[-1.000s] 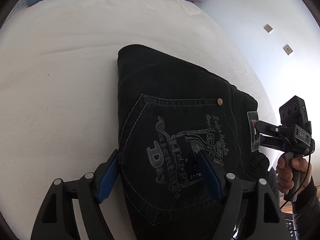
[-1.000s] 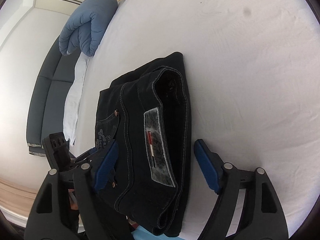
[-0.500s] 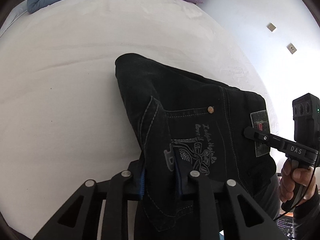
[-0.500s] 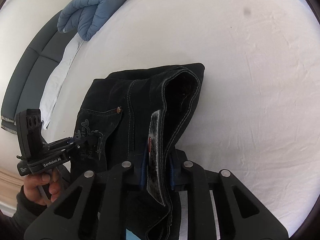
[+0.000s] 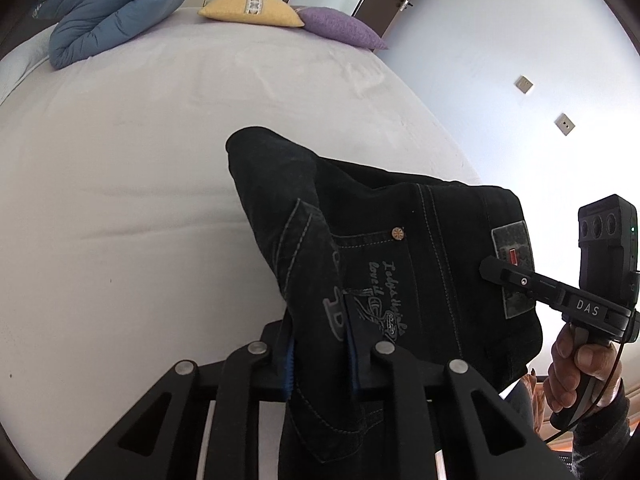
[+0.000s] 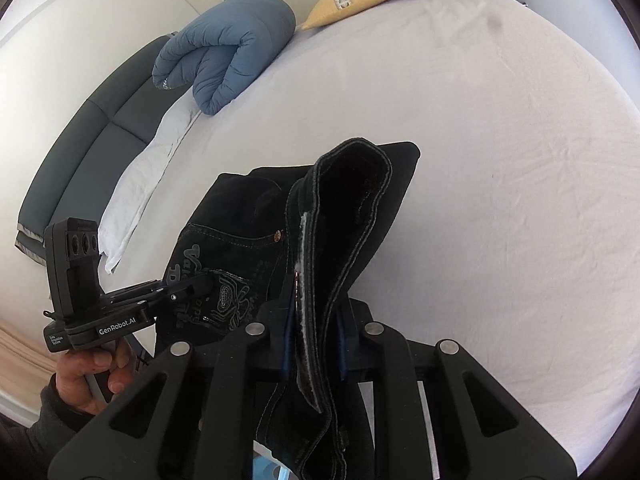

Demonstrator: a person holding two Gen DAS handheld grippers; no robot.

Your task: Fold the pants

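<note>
The folded black jeans (image 5: 404, 240) with a printed back pocket are lifted off the white bed (image 5: 140, 184). My left gripper (image 5: 320, 354) is shut on the pocket-side edge of the jeans. My right gripper (image 6: 314, 344) is shut on the waistband edge with the grey label (image 6: 308, 304). The right gripper also shows in the left wrist view (image 5: 492, 270), at the label. The left gripper shows in the right wrist view (image 6: 200, 282), at the pocket print. The jeans (image 6: 352, 200) hang between the two grippers, their far end near the bed.
A rolled blue duvet (image 5: 108, 8) lies at the bed's far left. A yellow pillow (image 5: 252, 10) and a purple pillow (image 5: 340, 28) lie at the far end. A dark sofa (image 6: 80, 152) stands beside the bed. A wall (image 5: 500, 60) stands to the right.
Both grippers closed on the jeans a second ago and have since lifted them off the bed. The views have tilted up toward the pillows.
</note>
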